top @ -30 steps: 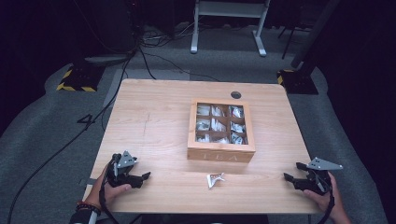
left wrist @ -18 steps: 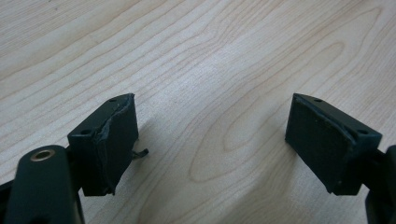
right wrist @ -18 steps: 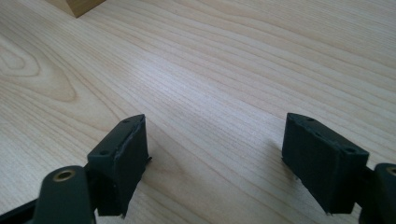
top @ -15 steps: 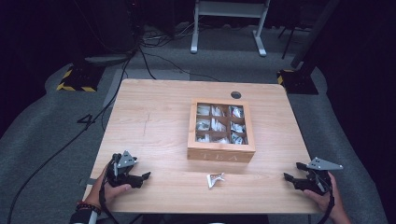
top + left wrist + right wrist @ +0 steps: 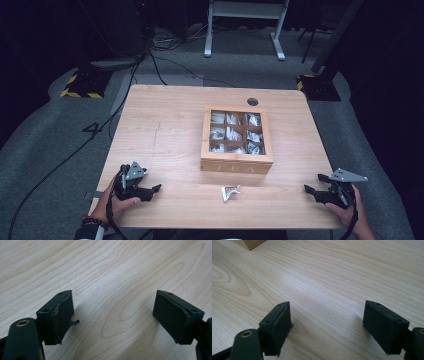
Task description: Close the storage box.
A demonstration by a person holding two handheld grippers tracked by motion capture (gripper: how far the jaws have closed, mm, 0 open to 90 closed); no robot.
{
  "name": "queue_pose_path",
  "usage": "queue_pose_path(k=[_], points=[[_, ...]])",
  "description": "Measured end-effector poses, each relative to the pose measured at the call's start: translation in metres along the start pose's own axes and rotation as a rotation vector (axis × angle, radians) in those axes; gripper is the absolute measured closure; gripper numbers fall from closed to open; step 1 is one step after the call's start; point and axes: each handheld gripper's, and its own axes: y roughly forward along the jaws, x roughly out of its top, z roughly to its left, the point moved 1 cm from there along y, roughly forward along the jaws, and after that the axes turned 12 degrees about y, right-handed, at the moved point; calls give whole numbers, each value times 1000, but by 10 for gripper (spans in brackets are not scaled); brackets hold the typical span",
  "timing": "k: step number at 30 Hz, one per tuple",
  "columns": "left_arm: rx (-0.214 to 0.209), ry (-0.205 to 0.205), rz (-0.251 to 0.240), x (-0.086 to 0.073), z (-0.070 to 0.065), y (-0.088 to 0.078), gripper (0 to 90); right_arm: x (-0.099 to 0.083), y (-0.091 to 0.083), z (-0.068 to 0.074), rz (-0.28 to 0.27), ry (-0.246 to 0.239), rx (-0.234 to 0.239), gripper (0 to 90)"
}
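L gripper (image 5: 151,190): you hold it low, jaws wide apart, nothing btwn.
R gripper (image 5: 311,190): same, jaws apart, empty.

Table (image 5: 165,125) pale wood, smooth matt top with clear grain. Box (image 5: 236,164) at centre warmer wood, satin sides, lid looks like clear glossy panes. Small packet (image 5: 230,192) near the box front crinkled and shiny, probably foil or plastic wrap. Left gripper (image 5: 113,315) and right gripper (image 5: 327,322) matt black plastic, pads (image 5: 63,315) rubbery, left one frayed at the edge. Floor (image 5: 45,145) grey rough carpet
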Motion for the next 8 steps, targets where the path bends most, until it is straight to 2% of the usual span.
queue_pose_path(k=[8], points=[[-2, -3, 0, 0, 0, 0, 175, 0, 0, -1, -3, 2, -6, 227]])
